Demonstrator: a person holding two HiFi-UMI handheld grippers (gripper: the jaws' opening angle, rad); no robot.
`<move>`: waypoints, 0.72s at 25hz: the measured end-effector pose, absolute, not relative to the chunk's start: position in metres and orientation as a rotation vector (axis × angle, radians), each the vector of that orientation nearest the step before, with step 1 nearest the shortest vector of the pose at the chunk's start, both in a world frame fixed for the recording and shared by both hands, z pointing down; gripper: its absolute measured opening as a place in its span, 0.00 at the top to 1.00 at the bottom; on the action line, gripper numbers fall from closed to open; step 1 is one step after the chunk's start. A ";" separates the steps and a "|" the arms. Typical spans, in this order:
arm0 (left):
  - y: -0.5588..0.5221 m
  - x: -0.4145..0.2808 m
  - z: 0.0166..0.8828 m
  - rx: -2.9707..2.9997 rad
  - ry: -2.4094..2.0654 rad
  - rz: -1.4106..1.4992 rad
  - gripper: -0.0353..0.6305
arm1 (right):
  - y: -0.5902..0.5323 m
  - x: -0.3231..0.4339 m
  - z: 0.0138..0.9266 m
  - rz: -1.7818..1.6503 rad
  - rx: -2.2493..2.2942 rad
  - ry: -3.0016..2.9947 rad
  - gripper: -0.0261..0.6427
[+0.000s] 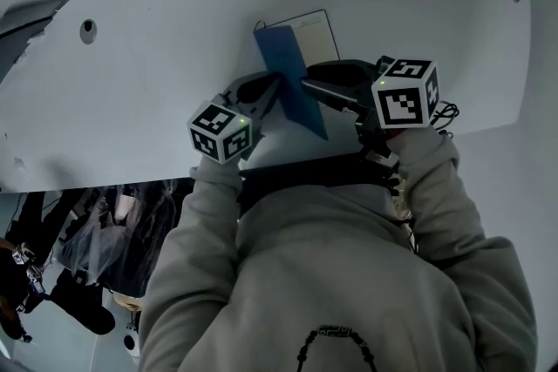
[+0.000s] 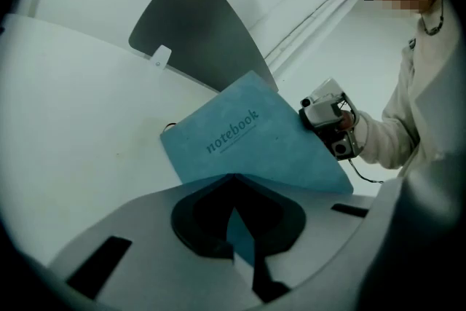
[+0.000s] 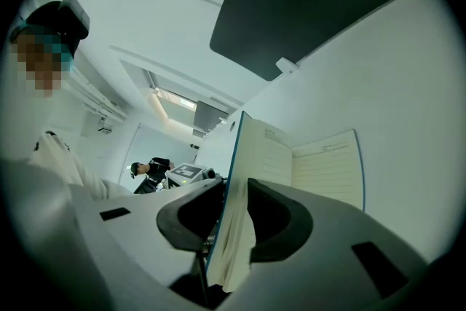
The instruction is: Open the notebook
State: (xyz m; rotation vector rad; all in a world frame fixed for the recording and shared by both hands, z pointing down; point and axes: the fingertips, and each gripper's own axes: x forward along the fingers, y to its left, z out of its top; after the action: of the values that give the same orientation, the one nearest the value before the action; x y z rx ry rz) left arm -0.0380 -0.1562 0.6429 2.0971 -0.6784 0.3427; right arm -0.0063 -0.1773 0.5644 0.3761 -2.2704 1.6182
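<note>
Right now your left claw [image 2: 239, 229] is clamped on the lower edge of the blue cover [image 2: 247, 135]. Your right claw [image 3: 229, 226] pinches the same cover together with some pages [image 3: 266, 156]. The cover stands upright off the notebook [image 1: 314, 32], which lies on the white tabletop [image 1: 148, 74] toward its far side.

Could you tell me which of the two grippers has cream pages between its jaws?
The right gripper: it clamps cream pages with the raised cover of the blue notebook. The left gripper shows only blue cover between its jaws.
</note>
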 end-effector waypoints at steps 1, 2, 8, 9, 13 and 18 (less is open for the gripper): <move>-0.156 -0.045 0.642 2.092 -0.699 0.338 0.95 | -0.175 -0.013 0.561 1.613 0.349 -2.280 0.78; -0.156 -0.053 0.640 2.086 -0.721 0.328 0.95 | -0.173 -0.021 0.557 1.613 0.322 -2.289 0.78; -0.151 -0.092 0.632 2.060 -0.824 0.280 0.95 | -0.162 -0.056 0.544 1.643 0.187 -2.325 0.78; -0.150 -0.096 0.630 2.056 -0.841 0.270 0.95 | -0.160 -0.061 0.542 1.646 0.167 -2.330 0.78; -0.142 -0.119 0.623 2.040 -0.903 0.232 0.95 | -0.154 -0.084 0.541 1.648 0.072 -2.337 0.79; -0.122 -0.145 0.621 1.997 -0.981 0.183 0.95 | -0.146 -0.115 0.550 1.649 -0.011 -2.330 0.82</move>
State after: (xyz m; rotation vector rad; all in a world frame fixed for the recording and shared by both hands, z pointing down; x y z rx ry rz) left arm -0.1454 -0.1217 0.6215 1.9974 -0.9815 0.1834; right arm -0.1149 -0.1456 0.5501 -0.0110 -2.3301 1.6492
